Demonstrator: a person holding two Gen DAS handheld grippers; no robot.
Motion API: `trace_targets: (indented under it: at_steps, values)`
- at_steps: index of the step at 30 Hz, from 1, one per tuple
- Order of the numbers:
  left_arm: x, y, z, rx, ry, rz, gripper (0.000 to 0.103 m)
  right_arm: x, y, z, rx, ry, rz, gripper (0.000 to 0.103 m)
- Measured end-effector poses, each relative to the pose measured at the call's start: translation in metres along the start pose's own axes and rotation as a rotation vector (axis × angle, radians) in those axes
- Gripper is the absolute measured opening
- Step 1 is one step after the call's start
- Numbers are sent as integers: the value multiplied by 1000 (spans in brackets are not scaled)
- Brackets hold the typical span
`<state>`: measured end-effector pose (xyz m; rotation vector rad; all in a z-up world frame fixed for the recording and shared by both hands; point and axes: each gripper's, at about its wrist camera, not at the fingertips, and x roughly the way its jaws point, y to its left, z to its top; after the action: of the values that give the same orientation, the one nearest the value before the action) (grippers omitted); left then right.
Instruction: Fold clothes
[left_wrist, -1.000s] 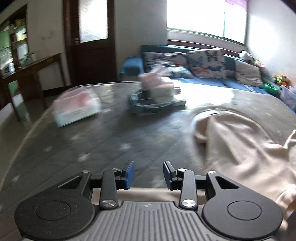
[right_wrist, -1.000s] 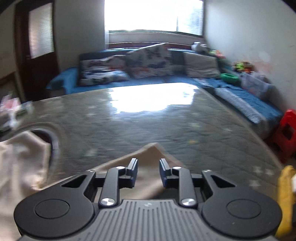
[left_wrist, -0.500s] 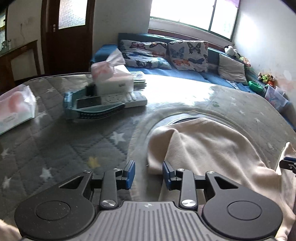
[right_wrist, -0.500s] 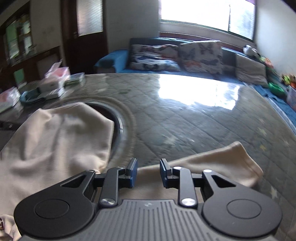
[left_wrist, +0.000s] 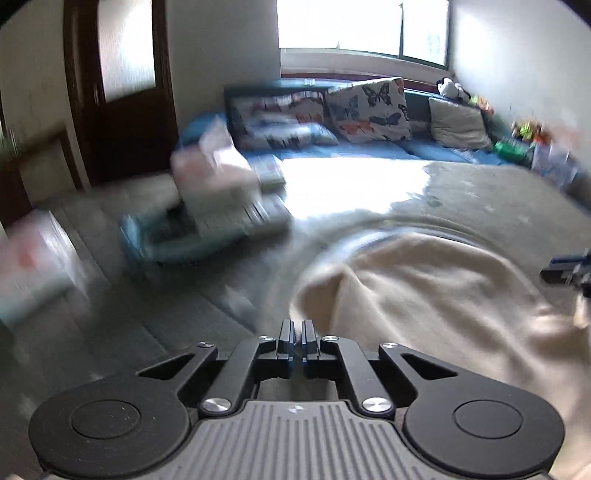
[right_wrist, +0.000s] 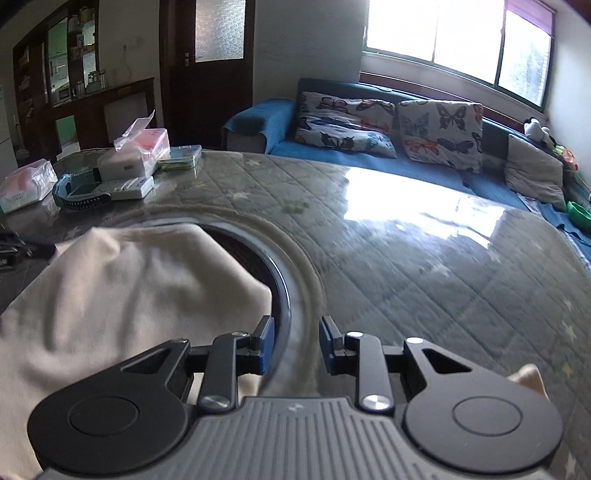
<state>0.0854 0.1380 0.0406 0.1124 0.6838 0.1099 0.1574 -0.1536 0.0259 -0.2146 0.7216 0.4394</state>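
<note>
Left gripper (left_wrist: 297, 334) clenched on cloth (left_wrist: 424, 295) edge, sliver between pads. Right gripper (right_wrist: 297, 341) released, cloth just left of jaws. Pinch that edge before lifting.

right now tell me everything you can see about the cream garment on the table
The cream garment is soft, matte, knit-looking cloth, lying rumpled on the quilted table cover and draped partly over a round dark opening in the table. One rounded end points toward the sofa. The left gripper has its jaws shut, with pale cloth between them at a near corner. The right gripper stands open just past its edge, with nothing between the jaws.
</note>
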Motion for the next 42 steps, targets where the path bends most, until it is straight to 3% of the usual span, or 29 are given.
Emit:
trace_targets:
  at_steps: [3,7,13,21,25,30,33,35,42]
  values:
    - [-9,6,13,103,-77,104,4,11,4,13,-10,0,17,26]
    - [-10,17,24,146,-122,176,4,28,7,29,-8,5,54,26]
    - [13,23,11,147,-42,167,4,61,9,40,57,60,151,26]
    - [24,25,-9,128,14,164,4,63,26,39,-5,58,268,27]
    - [27,26,-11,123,23,171,4,53,42,36,-79,40,271,10]
    - [28,27,-13,120,27,174,4,37,56,34,-149,-22,262,10]
    - [29,27,-14,117,32,174,4,41,58,40,-138,-29,271,17]
    - [30,28,-14,114,32,172,4,49,56,44,-114,-14,301,39]
    - [30,29,-15,116,32,171,5,76,58,48,-83,43,322,37]
